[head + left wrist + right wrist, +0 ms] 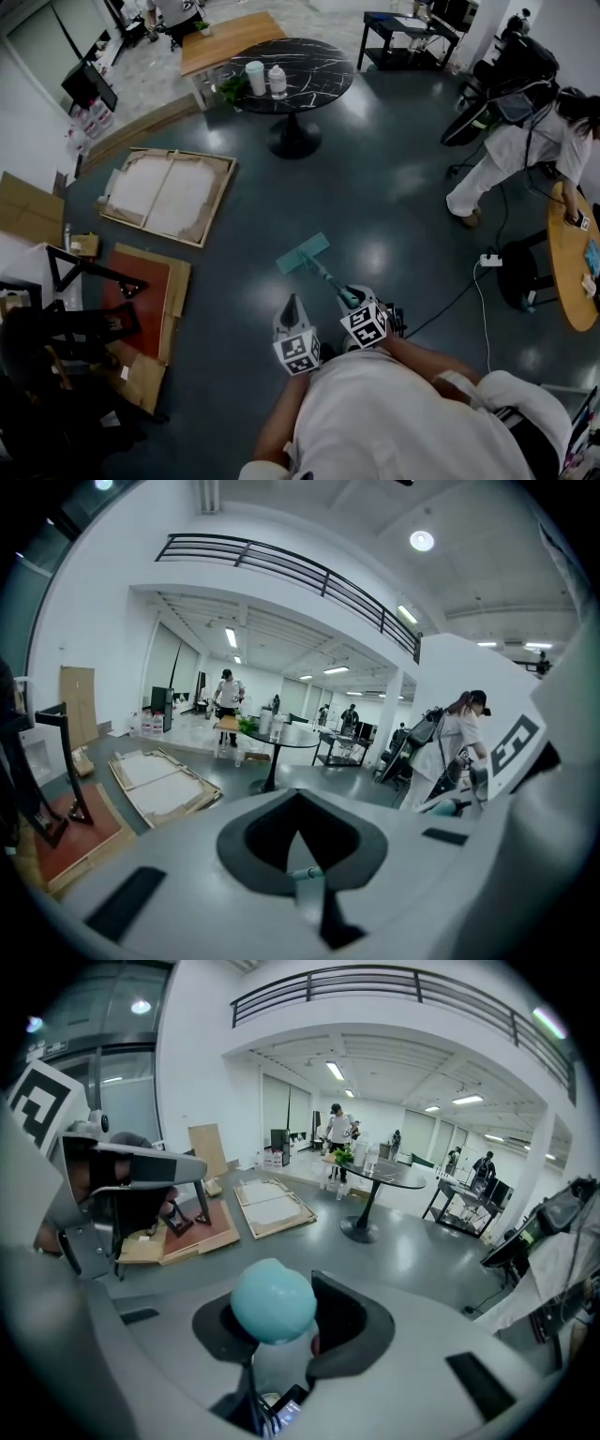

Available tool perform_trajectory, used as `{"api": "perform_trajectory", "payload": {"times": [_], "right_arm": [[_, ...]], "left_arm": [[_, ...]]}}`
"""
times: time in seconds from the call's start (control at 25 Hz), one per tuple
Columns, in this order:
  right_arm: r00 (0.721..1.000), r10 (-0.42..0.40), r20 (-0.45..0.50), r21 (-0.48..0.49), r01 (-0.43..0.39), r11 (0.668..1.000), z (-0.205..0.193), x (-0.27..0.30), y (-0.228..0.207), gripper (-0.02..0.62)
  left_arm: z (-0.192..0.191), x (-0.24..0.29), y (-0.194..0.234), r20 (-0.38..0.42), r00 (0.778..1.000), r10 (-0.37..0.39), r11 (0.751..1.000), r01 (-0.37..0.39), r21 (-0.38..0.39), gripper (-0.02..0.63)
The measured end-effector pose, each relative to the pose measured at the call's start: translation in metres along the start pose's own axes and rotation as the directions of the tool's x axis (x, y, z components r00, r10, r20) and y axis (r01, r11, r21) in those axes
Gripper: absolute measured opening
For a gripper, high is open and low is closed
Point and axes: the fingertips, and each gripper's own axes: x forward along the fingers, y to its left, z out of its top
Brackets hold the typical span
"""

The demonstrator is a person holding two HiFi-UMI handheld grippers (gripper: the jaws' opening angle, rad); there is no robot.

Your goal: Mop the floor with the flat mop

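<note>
Teal at its rounded top, the mop handle (274,1302) is clamped between the fingers of the right gripper (281,1321). Just left of those fingers, the left gripper (298,803) has its own fingers pressed together with nothing between them. Ahead of the right fingers the handle slopes down to the mop head (303,254), which lies flat on the grey floor (403,216). Well beyond it stands a round black table (309,70).
</note>
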Motion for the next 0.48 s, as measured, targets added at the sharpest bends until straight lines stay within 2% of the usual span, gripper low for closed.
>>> {"api": "perform_trajectory", "payload": {"times": [0.48], "right_arm": [[1.0,0.008,0.01,0.002,-0.008,1.0,0.0036,0.0005,0.0009,0.115]], "left_arm": [[-0.0017,0.0004,-0.0002,-0.01,1.0,0.002,1.0,-0.002,-0.007,0.005]]}}
